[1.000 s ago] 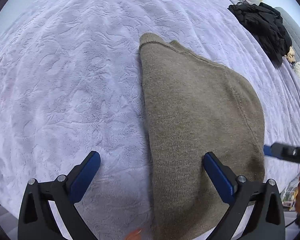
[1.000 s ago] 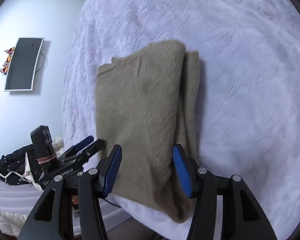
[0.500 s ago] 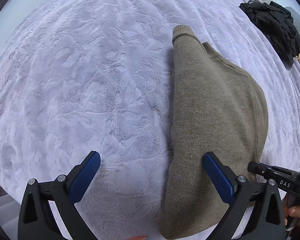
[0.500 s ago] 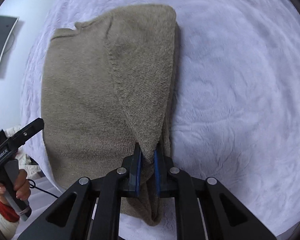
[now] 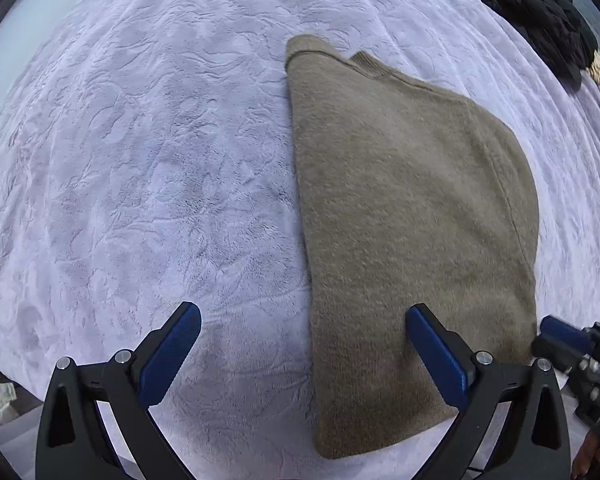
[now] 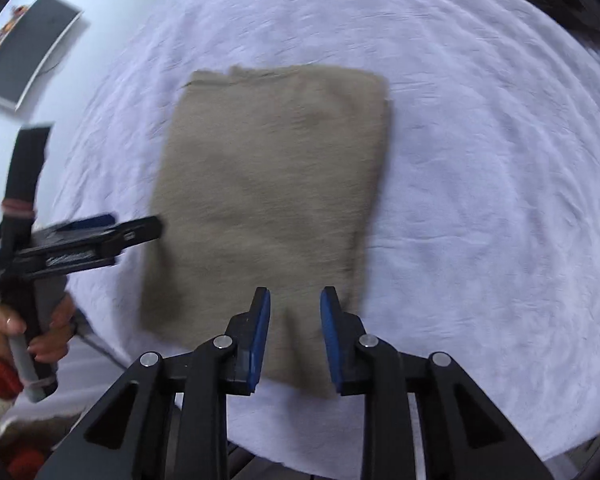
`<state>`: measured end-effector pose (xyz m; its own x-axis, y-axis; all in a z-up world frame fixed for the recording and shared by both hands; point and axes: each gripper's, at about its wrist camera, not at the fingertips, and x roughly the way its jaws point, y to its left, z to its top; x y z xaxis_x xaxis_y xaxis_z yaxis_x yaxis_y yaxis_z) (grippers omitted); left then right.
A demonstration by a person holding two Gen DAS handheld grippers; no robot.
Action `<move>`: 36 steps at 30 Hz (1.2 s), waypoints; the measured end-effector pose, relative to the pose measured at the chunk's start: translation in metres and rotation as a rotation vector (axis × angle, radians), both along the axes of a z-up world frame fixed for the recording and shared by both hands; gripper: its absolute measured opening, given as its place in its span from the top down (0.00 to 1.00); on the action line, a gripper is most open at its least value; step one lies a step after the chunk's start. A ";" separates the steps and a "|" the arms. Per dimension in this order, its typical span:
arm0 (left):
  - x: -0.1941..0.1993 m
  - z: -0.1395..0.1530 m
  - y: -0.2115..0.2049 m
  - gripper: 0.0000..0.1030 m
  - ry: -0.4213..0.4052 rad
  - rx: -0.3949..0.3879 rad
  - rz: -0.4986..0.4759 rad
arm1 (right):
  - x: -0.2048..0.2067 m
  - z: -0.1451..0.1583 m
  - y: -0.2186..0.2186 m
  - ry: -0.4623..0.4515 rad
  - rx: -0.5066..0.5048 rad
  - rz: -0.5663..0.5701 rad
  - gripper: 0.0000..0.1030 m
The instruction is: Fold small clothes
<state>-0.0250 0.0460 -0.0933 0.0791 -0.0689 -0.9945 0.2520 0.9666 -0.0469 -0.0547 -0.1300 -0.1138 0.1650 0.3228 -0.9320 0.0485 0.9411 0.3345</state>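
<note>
A folded olive-brown knit sweater (image 5: 412,220) lies flat on the lavender bedspread (image 5: 140,160). My left gripper (image 5: 303,316) hangs over its near left edge, pointing down. Its jaws are wide open and hold nothing. In the right wrist view the sweater (image 6: 272,184) is a tidy rectangle. My right gripper (image 6: 295,294) hovers over its near edge. Its jaws are opening, with a narrow gap and no cloth pinched between them. The left gripper (image 6: 132,224) shows at the left, held by a hand (image 6: 52,320) with a red cuff. The right gripper's tip (image 5: 556,332) shows at the sweater's right corner.
A heap of black clothing (image 5: 540,12) lies at the far right of the bed. A dark screen (image 6: 28,48) hangs on the wall beyond the bed's left side. The bed's near edge runs just under both grippers.
Half a second ago the right gripper was shut on a raised fold of the sweater. It has let go and drawn back, and the sweater now lies flat. The left gripper shifted slightly.
</note>
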 end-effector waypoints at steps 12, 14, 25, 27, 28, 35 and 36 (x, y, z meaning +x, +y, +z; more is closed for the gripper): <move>-0.013 0.015 -0.003 0.00 0.010 0.000 -0.009 | -0.023 -0.022 -0.063 0.162 -0.043 -0.197 0.75; -0.016 0.020 0.000 0.00 0.008 -0.001 -0.007 | -0.021 -0.007 -0.074 0.145 -0.043 -0.228 0.70; -0.013 0.047 -0.007 0.00 -0.026 -0.008 0.001 | 0.024 0.039 -0.028 0.046 -0.072 -0.177 0.36; -0.013 0.048 -0.008 0.00 -0.019 -0.005 -0.004 | 0.029 0.038 -0.016 0.042 -0.077 -0.174 0.30; -0.013 0.050 -0.008 0.00 -0.023 -0.001 -0.002 | 0.030 0.038 -0.012 0.044 -0.077 -0.172 0.26; -0.018 0.052 -0.008 0.00 -0.005 -0.006 0.004 | 0.032 0.045 -0.001 0.016 -0.145 -0.168 0.15; -0.019 0.051 -0.009 0.00 -0.005 0.000 0.002 | 0.032 0.046 -0.001 0.001 -0.155 -0.169 0.14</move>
